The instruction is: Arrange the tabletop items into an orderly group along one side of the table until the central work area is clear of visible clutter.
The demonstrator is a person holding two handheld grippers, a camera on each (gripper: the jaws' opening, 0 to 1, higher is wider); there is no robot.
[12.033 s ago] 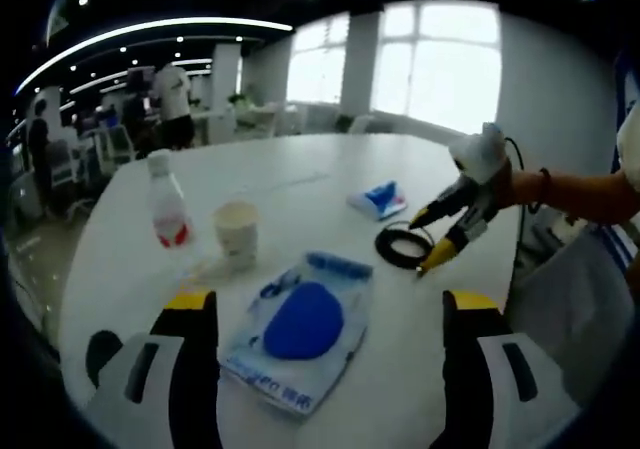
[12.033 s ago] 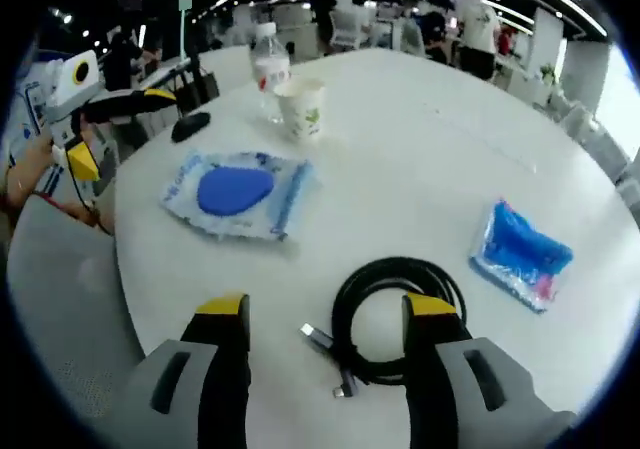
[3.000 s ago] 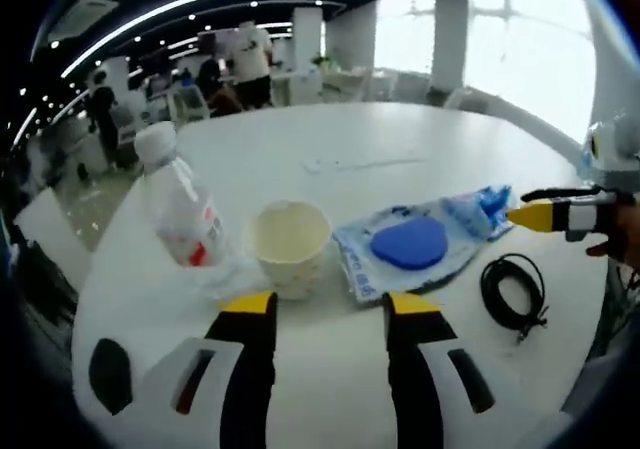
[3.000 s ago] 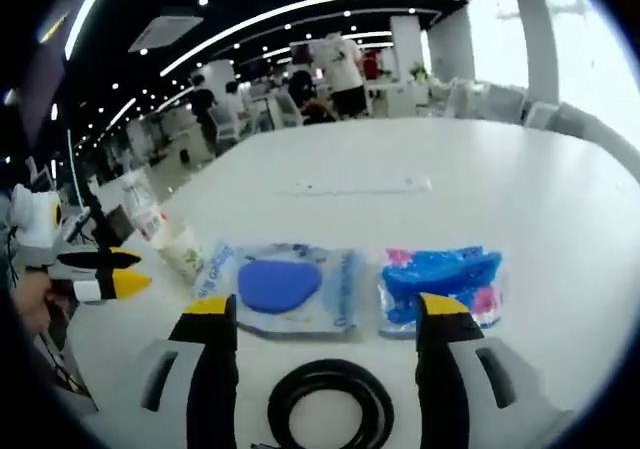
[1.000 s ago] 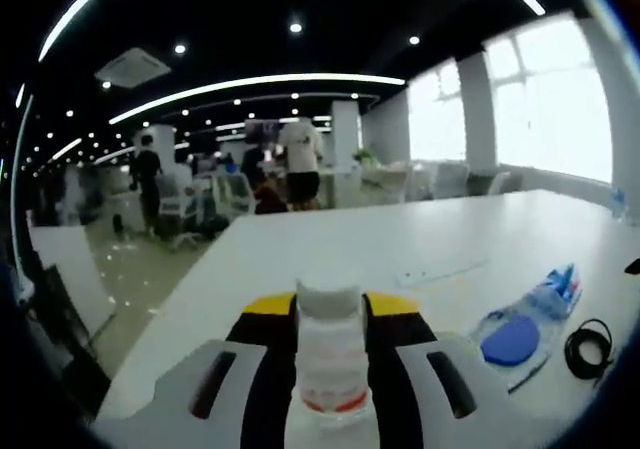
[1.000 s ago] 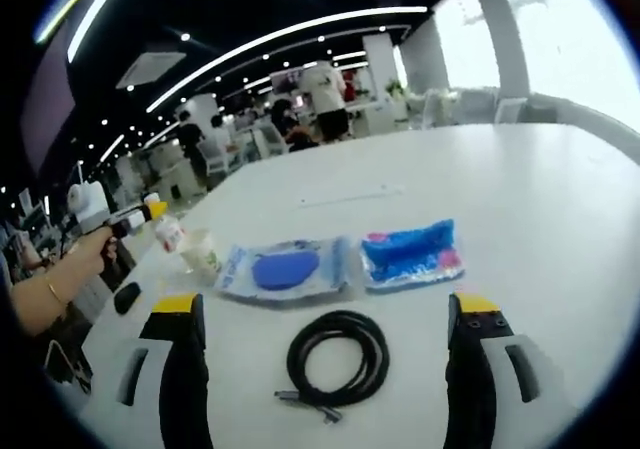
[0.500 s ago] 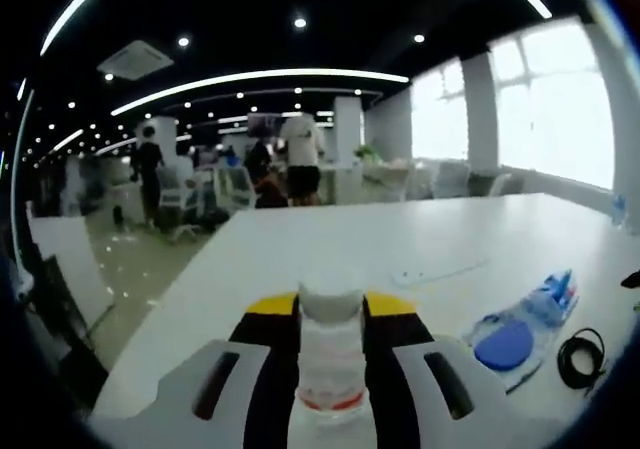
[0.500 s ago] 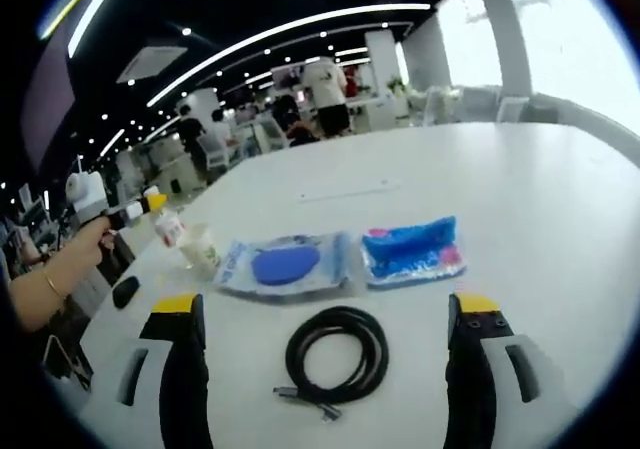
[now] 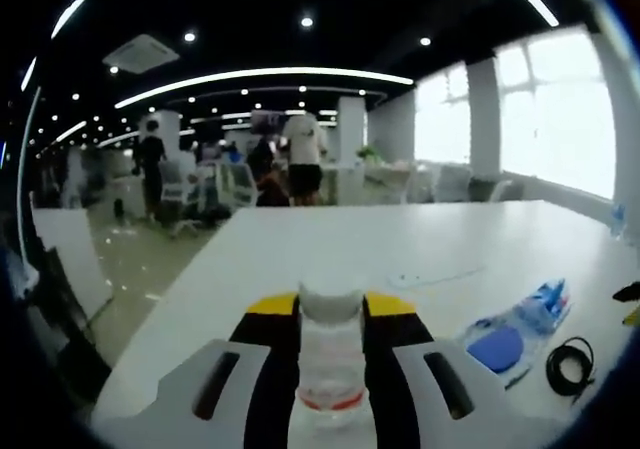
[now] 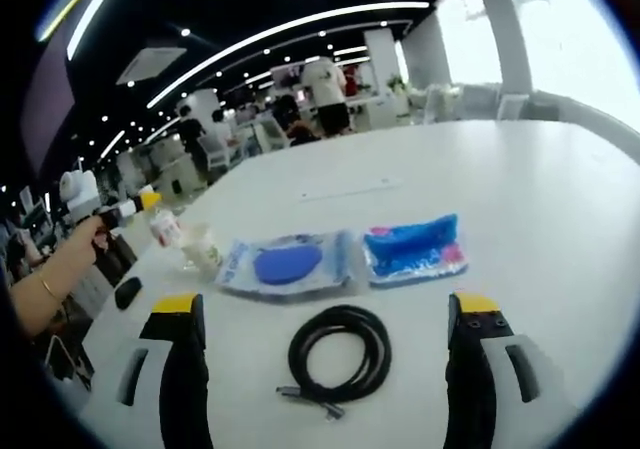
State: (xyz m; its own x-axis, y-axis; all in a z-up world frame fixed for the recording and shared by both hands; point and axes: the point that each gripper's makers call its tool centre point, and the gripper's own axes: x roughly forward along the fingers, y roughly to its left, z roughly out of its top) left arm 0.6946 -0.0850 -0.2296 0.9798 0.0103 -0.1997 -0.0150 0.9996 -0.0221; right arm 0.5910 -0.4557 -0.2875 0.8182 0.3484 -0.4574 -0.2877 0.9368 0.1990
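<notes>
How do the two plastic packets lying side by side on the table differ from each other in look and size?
The packet with the blue oval is pale and mostly clear, with one dark blue oval shape in its middle; the bright blue packet is blue nearly all over, with pink at its corners. The packet with the blue oval looks wider than the bright blue packet. It lies nearer the paper cup. Both lie flat on the white table, behind the coiled black cable.
</notes>
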